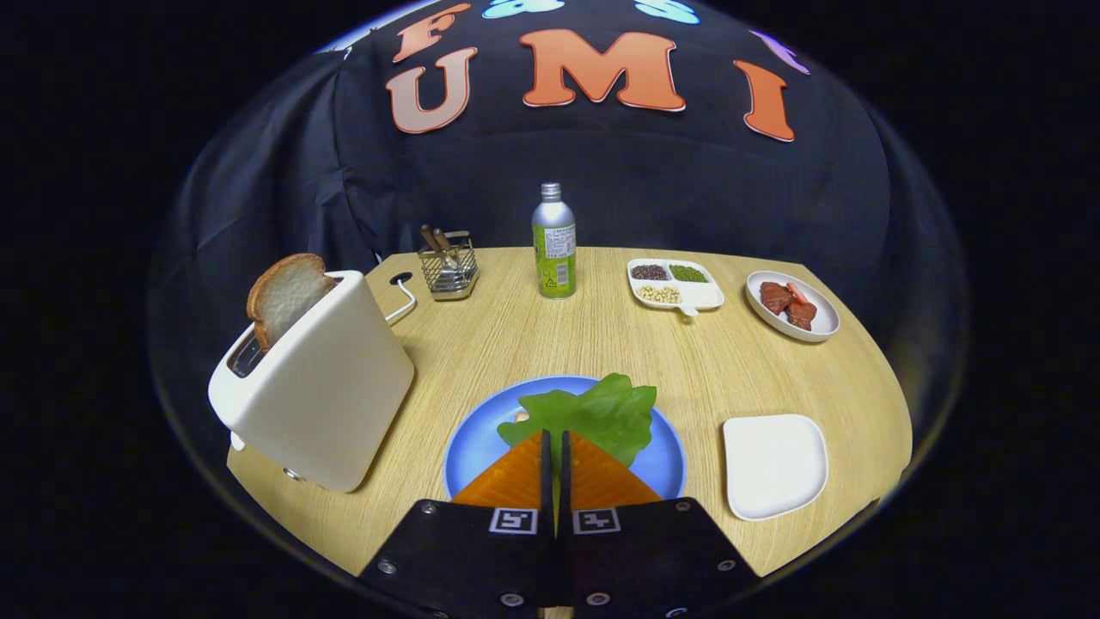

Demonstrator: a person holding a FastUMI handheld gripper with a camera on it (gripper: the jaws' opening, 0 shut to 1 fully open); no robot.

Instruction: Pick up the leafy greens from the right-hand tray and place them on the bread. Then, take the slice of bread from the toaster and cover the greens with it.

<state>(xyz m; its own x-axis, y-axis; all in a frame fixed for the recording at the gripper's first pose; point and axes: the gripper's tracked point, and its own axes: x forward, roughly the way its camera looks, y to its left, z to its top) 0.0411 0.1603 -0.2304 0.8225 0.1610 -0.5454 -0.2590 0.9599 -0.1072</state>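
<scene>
The gripper point(554, 447), its jaws drawn in narrow on the near edge of the leafy greens point(601, 413), hangs over the blue plate point(666, 460) at the near middle of the bench point(516, 335). The leaf spreads out just beyond the tips, and a pale sliver of bread point(519, 416) peeps out at its left edge; whether the leaf already rests on that bread or is only held above it cannot be told. The white tray point(773, 464) on the near right, from which the greens are meant to come, lies bare, so the first step looks close to done. Next the leaf must be let go so that it lies flat across the bread, the jaws parting and lifting off without dragging it. Then comes the reach to the near left, where the slice of bread point(285, 297) stands up out of the white toaster point(318, 387). It will want a grip on its upper crust and an upward pull out of the slot
</scene>
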